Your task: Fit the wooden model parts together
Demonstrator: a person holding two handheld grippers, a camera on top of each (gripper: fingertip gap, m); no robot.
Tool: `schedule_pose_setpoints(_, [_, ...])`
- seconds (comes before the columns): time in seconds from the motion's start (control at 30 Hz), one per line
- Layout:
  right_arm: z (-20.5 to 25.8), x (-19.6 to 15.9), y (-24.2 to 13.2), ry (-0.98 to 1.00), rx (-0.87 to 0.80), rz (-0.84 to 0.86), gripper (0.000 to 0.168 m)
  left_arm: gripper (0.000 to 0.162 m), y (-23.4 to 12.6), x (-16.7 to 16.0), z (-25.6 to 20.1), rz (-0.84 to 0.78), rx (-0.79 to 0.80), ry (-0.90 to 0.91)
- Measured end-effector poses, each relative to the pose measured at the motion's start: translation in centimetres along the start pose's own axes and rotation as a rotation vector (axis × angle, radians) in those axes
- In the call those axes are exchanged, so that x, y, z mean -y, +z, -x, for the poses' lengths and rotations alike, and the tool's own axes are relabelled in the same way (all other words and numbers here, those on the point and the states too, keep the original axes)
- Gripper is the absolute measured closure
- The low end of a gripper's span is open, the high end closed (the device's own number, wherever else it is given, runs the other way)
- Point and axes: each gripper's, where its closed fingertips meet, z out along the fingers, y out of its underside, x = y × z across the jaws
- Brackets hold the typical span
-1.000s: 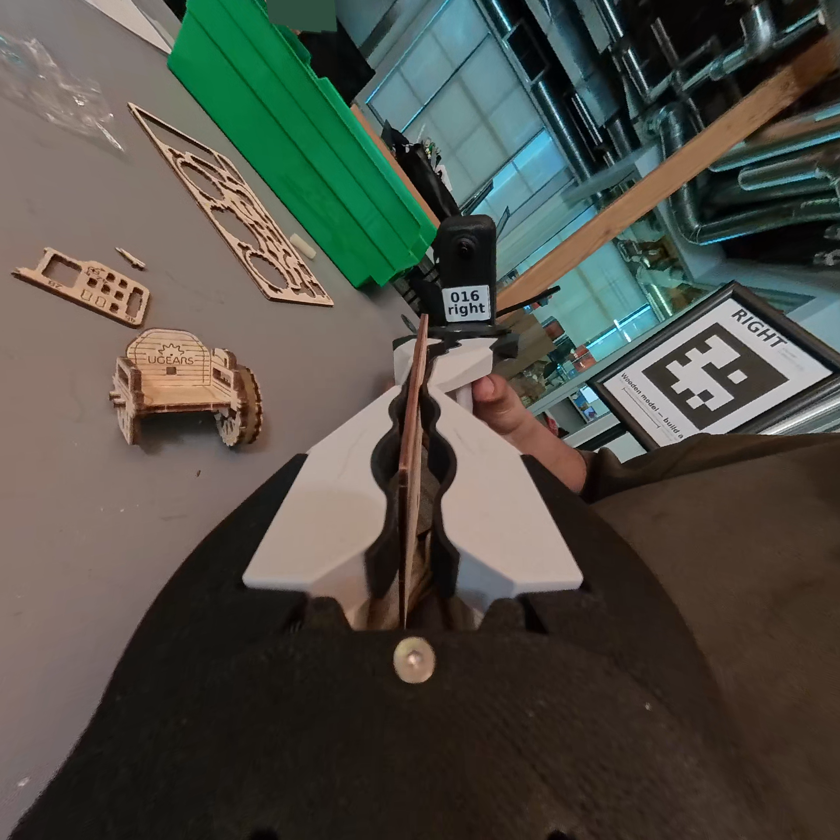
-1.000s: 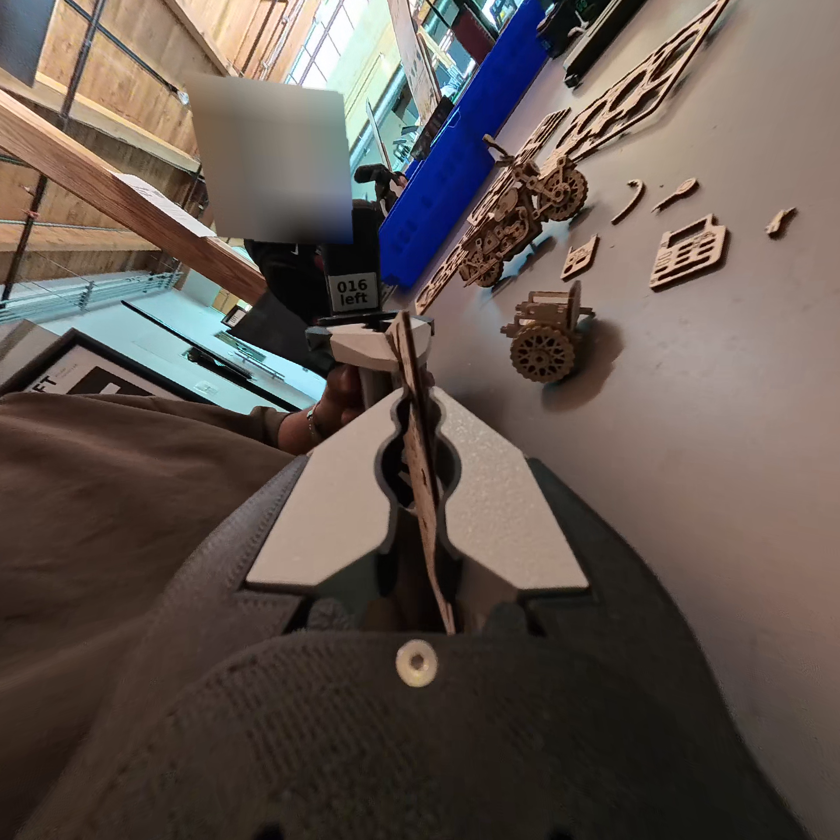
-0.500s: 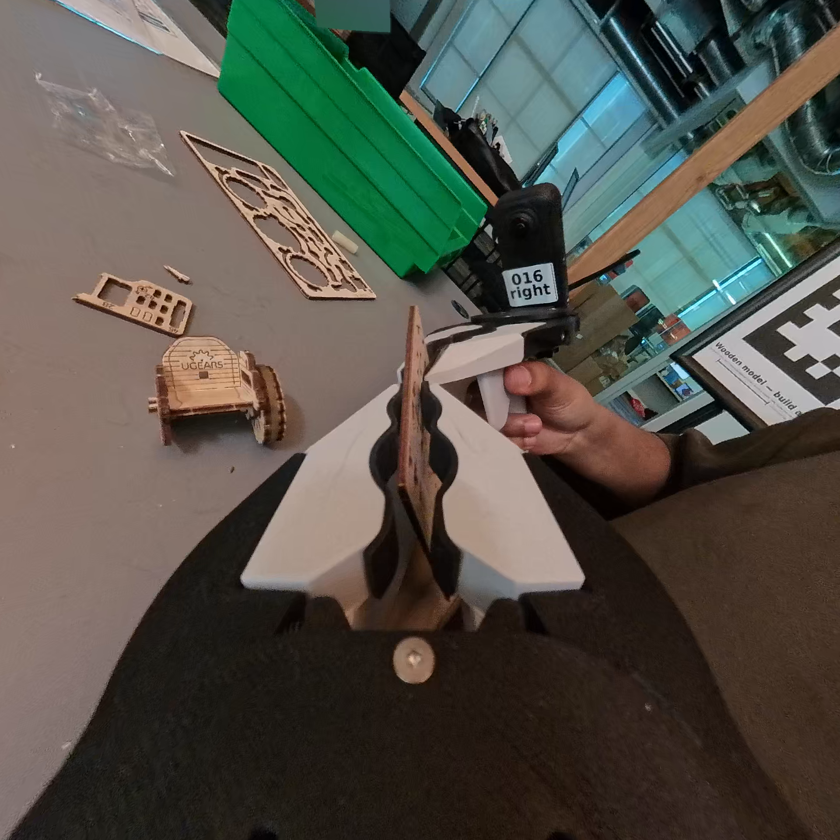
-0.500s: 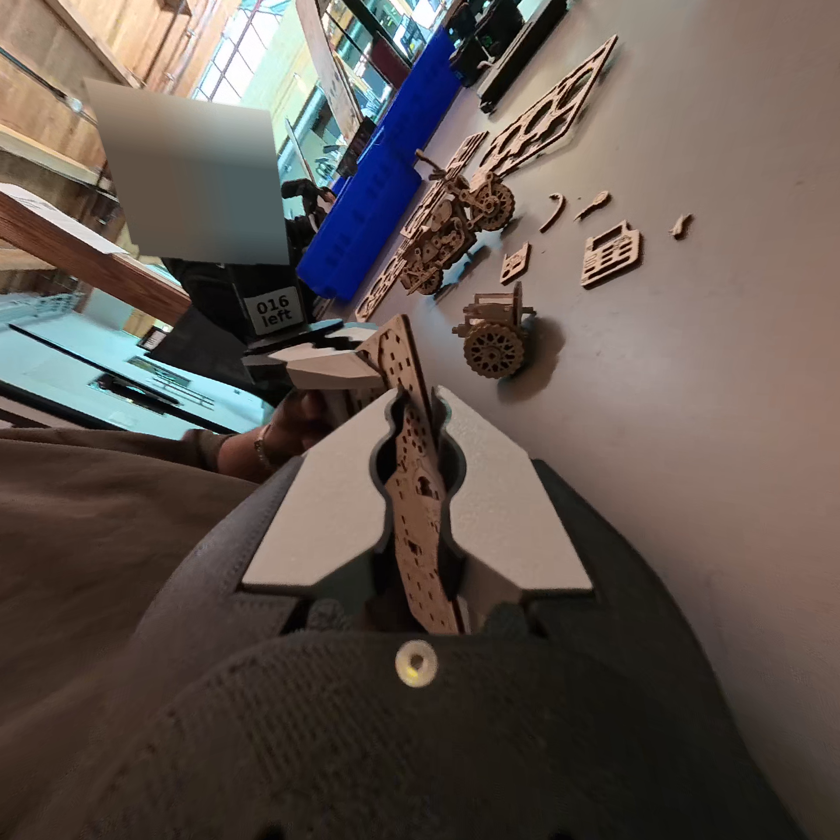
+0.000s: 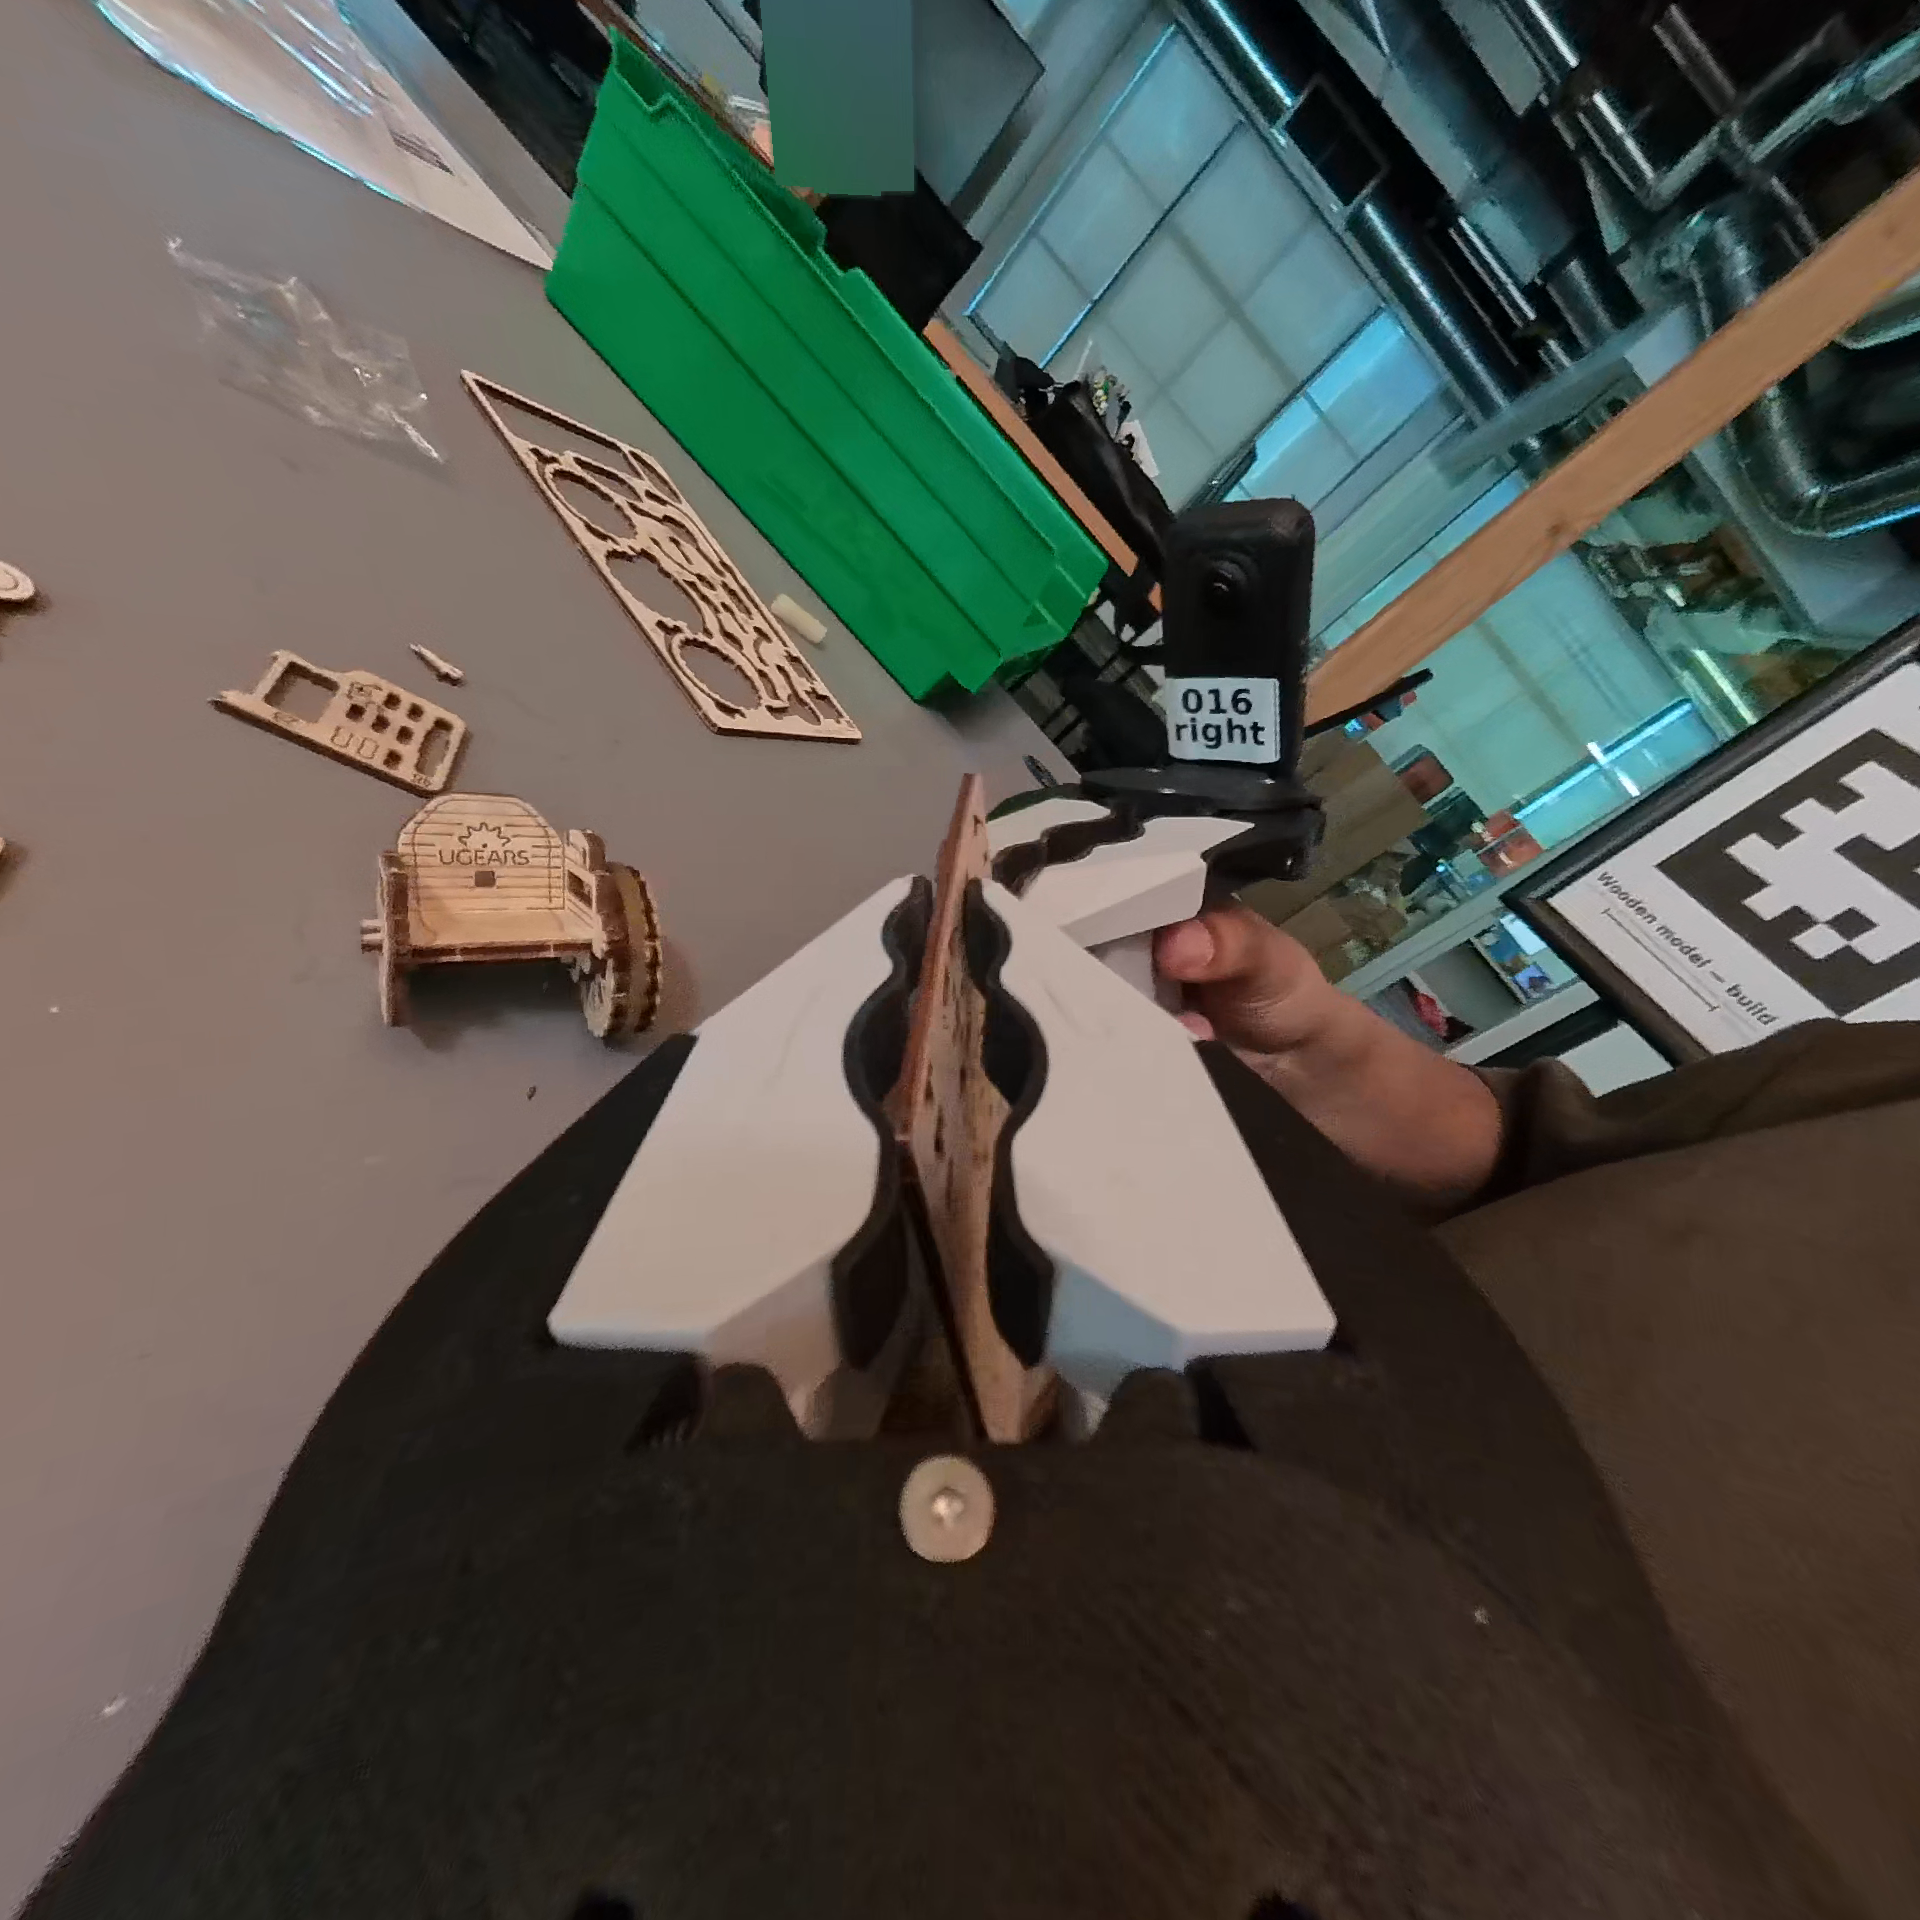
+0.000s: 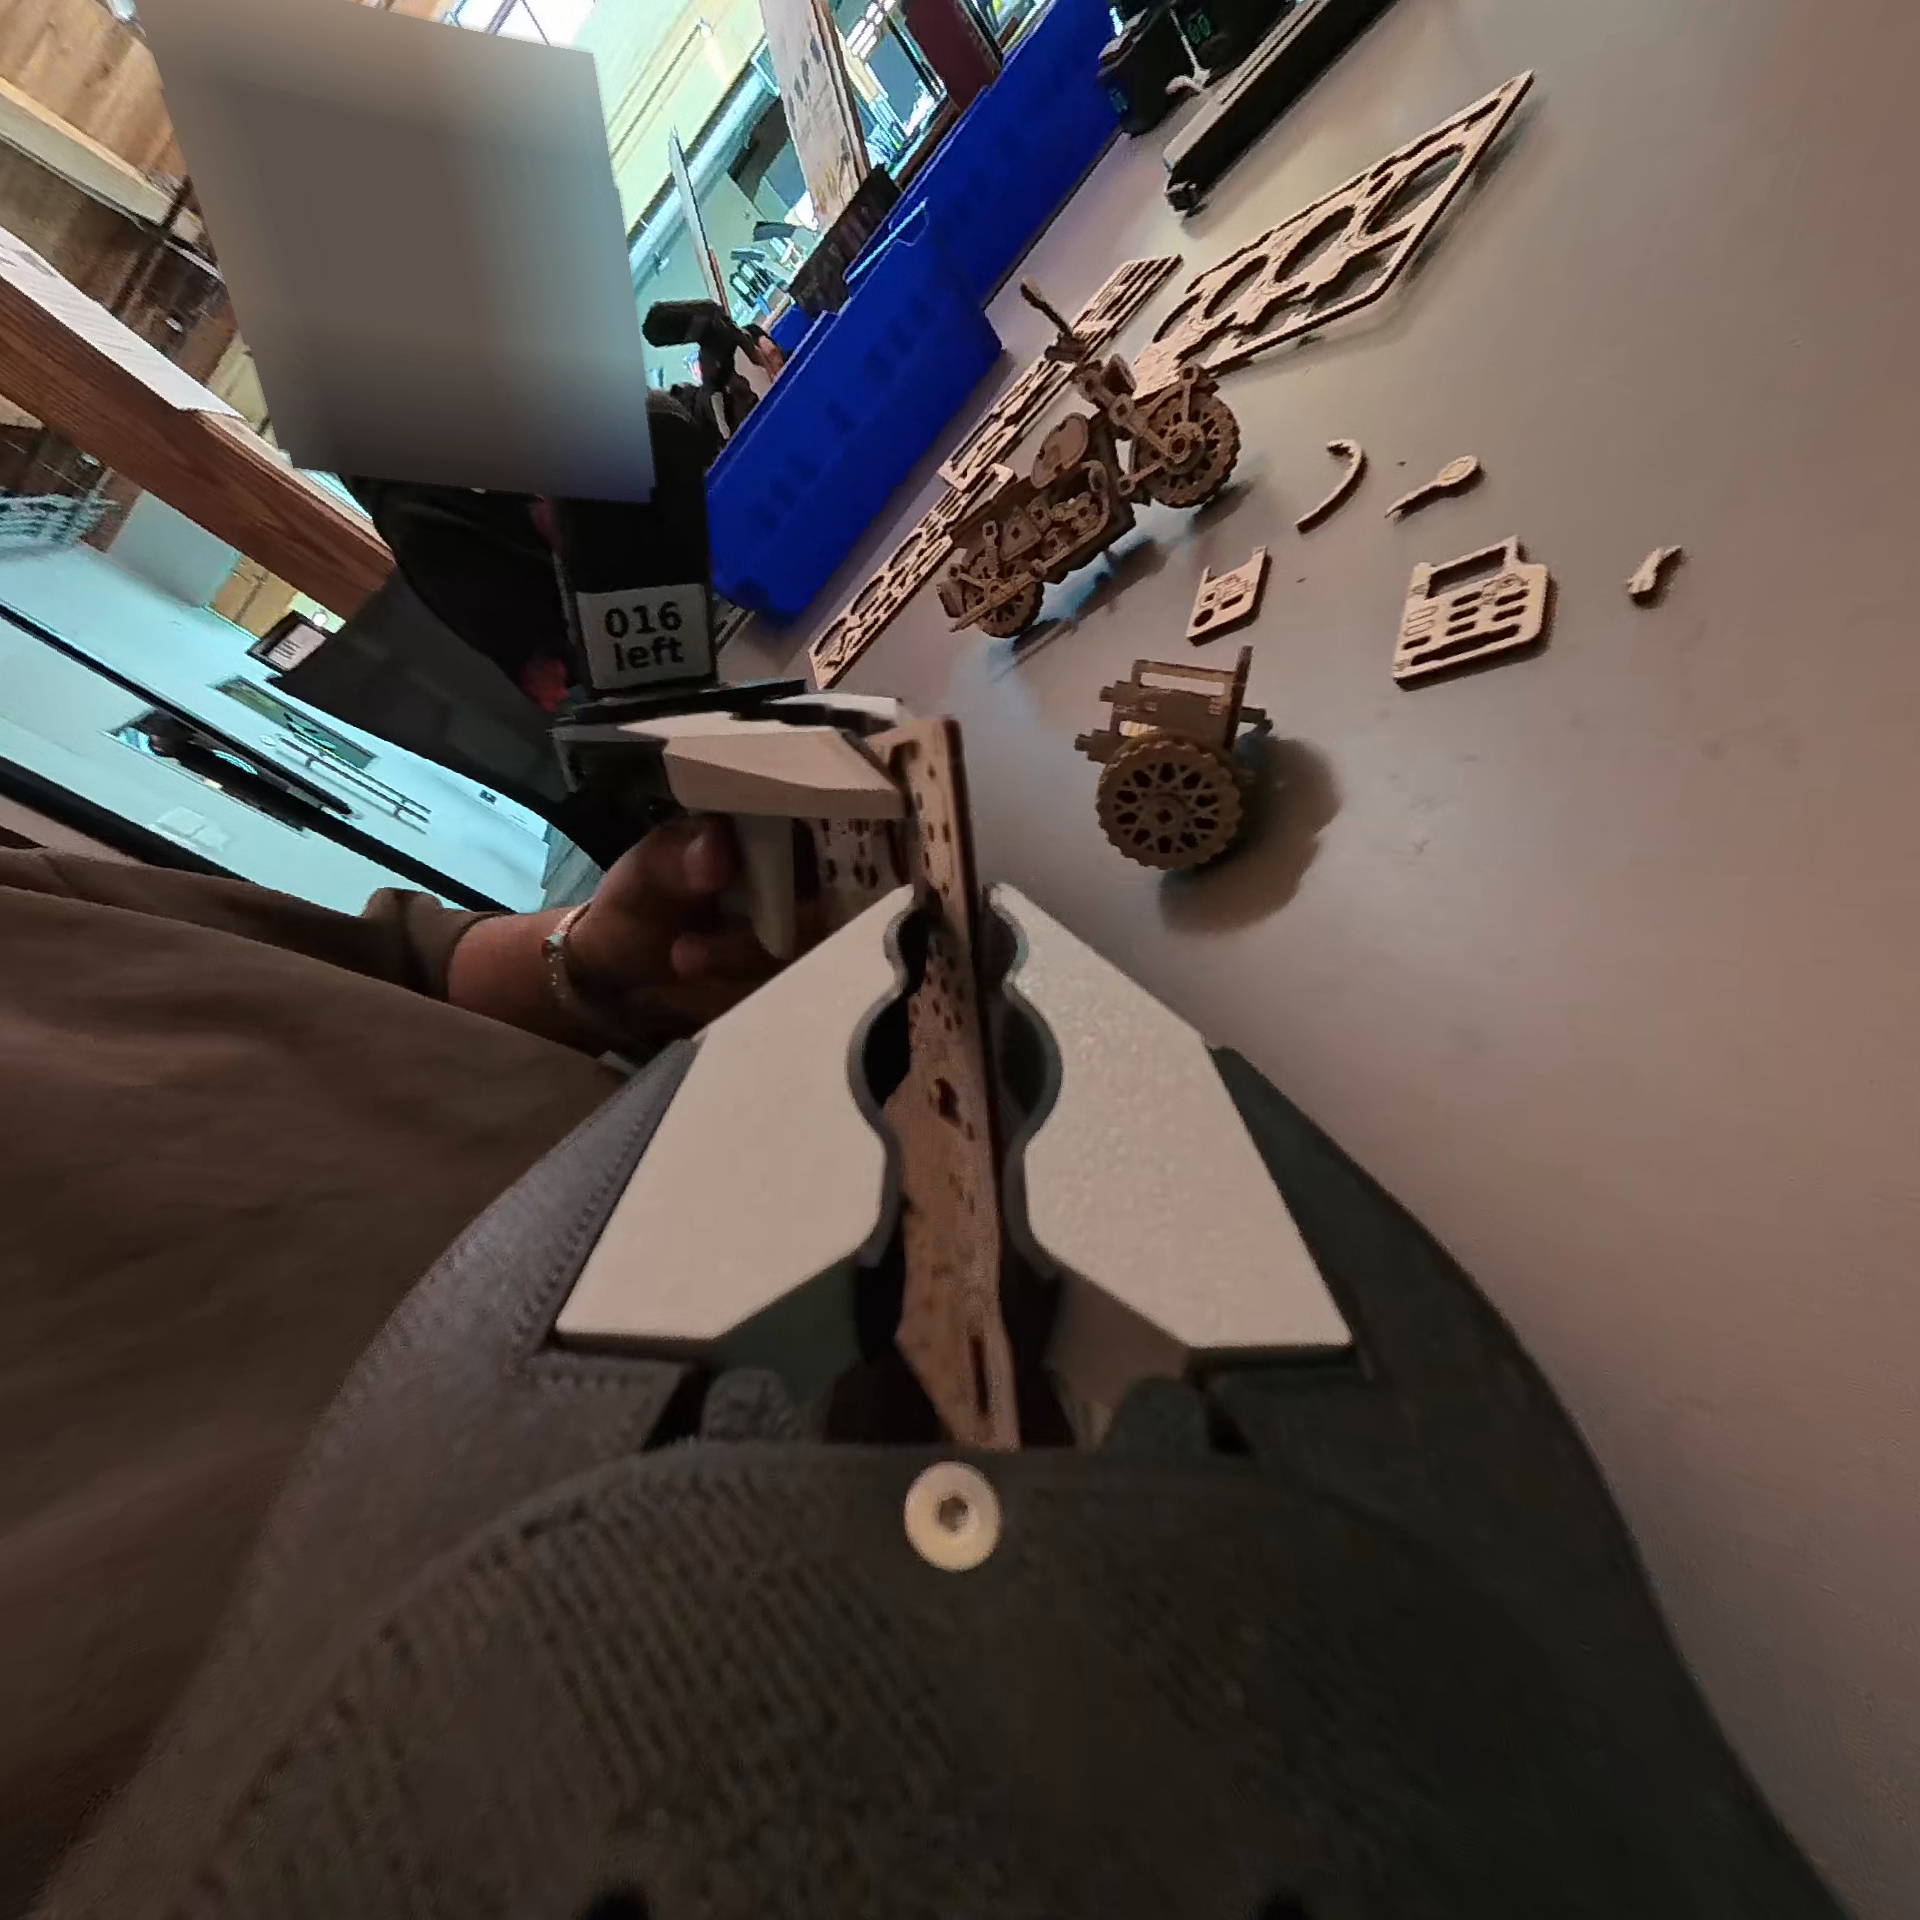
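A thin perforated wooden plate (image 5: 940, 1049) stands on edge between my two grippers above the grey table. My left gripper (image 5: 951, 894) is shut on its near end. My right gripper (image 5: 1101, 862) clamps its far top end, coming in at an angle from the right. In the right wrist view my right gripper (image 6: 951, 904) is shut on the same plate (image 6: 945, 1091), and my left gripper (image 6: 810, 758) grips its far end from the left. A wooden sidecar sub-assembly (image 5: 509, 914) sits on the table, also seen in the right wrist view (image 6: 1174, 779).
A wooden motorcycle model (image 6: 1081, 488) stands beside a blue bin (image 6: 862, 384). Flat cut-out pieces (image 6: 1470, 623) and small slivers lie nearby. An emptied part sheet (image 5: 665, 582), a green bin (image 5: 810, 416) and a plastic bag (image 5: 301, 343) lie at the far side. Left and right tips are no more than a few centimetres apart. Both grippers' tips are roughly 20 cm from the wooden motorcycle model (image 6: 1081, 488).
Both grippers keep hold of the plate. They have turned relative to each other, from head-on to angled, and the plate's face now shows more in the right wrist view.
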Motion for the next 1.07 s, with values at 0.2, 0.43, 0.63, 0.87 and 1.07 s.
schedule_pose_setpoints(0.2, [0.5, 0.1, 0.0, -0.052, -0.005, 0.001, 0.163, 0.143, -0.1, 0.2, 0.5, -0.015, 0.033, -0.002])
schedule_pose_setpoints(0.43, [0.9, 0.4, -0.3, -0.108, -0.004, -0.005, 0.166, 0.137, -0.3, 0.0, 0.8, 0.007, 0.107, 0.095])
schedule_pose_setpoints(0.63, [1.7, 2.0, -1.5, -0.075, 0.068, -0.086, 0.167, 0.124, -0.4, 0.0, -0.4, -0.001, 0.017, 0.08])
schedule_pose_setpoints(0.87, [2.4, 4.0, -2.7, 0.06, 0.196, -0.224, 0.167, 0.146, 0.0, -0.5, -1.9, 0.016, -0.157, -0.105])
schedule_pose_setpoints(1.07, [4.0, 4.6, -3.1, 0.123, 0.341, -0.255, 0.148, 0.162, -0.7, 0.5, -3.7, -0.026, -0.327, -0.21])
